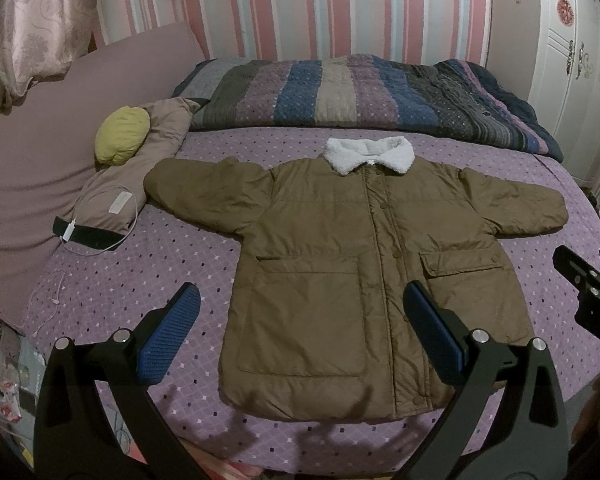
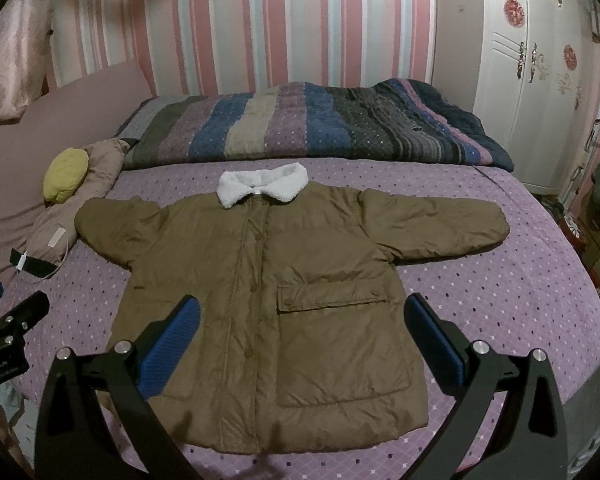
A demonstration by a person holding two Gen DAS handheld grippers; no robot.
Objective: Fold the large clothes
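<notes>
Both jaws stand wide apart and grip nothing: the left gripper (image 1: 300, 336) and right gripper (image 2: 300, 336) hover above the near hem of the coat (image 1: 364, 272). Folding appears not yet begun. Sleeves, body and hem all remain to be folded. Spread flat, front up and buttoned, on the purple bed (image 1: 180, 272), the brown padded coat has both sleeves stretched outward and a white fleece collar (image 1: 370, 154) at the far end.

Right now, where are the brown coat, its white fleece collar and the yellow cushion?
brown coat (image 1: 320, 248): left wrist view, chest panel.
white fleece collar (image 1: 370, 155): left wrist view, collar's middle.
yellow cushion (image 1: 122, 135): left wrist view, cushion's centre.
</notes>
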